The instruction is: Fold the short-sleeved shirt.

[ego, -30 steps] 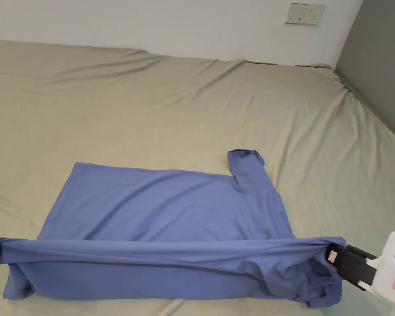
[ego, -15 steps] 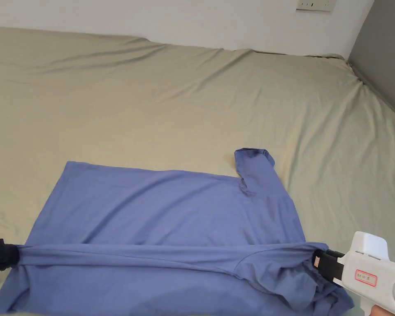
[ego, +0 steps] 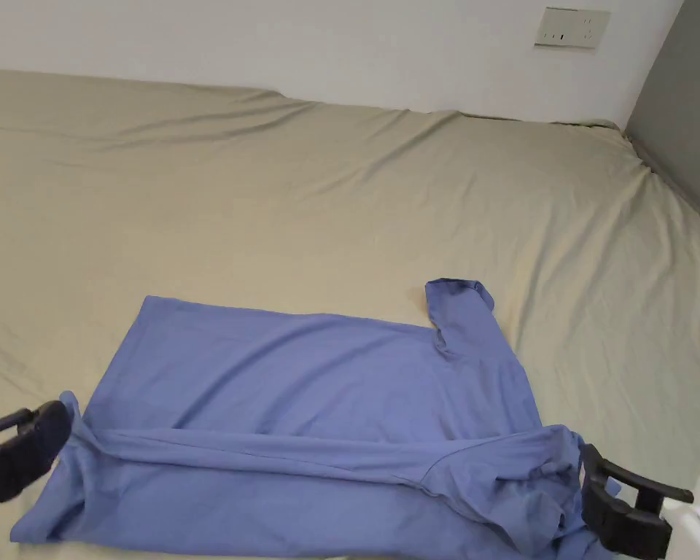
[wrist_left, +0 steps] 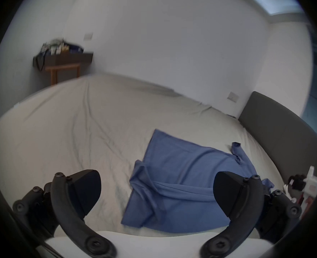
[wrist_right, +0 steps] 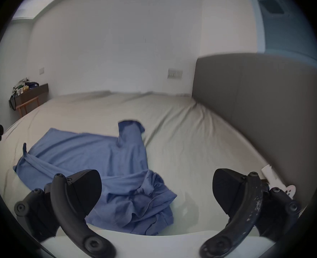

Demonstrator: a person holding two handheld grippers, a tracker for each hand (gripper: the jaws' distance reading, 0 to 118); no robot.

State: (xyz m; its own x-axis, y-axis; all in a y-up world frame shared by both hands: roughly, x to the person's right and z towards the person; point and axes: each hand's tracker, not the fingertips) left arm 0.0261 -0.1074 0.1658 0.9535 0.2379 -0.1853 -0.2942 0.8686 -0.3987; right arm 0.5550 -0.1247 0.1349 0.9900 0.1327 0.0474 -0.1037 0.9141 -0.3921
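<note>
**Inspector A:** Location of the garment?

**Inspector B:** The blue short-sleeved shirt (ego: 319,408) lies on the beige bed sheet (ego: 341,204), in the lower centre of the head view. Its near long edge is folded over the body as a narrow band running across the lower part of the frame. One sleeve (ego: 458,310) sticks out toward the upper right of the garment. The fabric at the lower right is bunched.

**Inspector A:** Left gripper?

**Inspector B:** The left gripper (wrist_left: 156,191) sits at the lower left edge of the head view, just beside the shirt's left corner. In its own view the jaws stand wide apart, with nothing between them; the shirt lies beyond.

**Inspector A:** Right gripper?

**Inspector B:** The right gripper (wrist_right: 156,189) is at the lower right corner of the head view, just beside the bunched end. Jaws are spread wide in its own view, gripping nothing.

**Inspector A:** Surroundings?

**Inspector B:** A wall socket plate (ego: 571,27) at the upper right, and a grey headboard (ego: 687,117) along the right edge.
</note>
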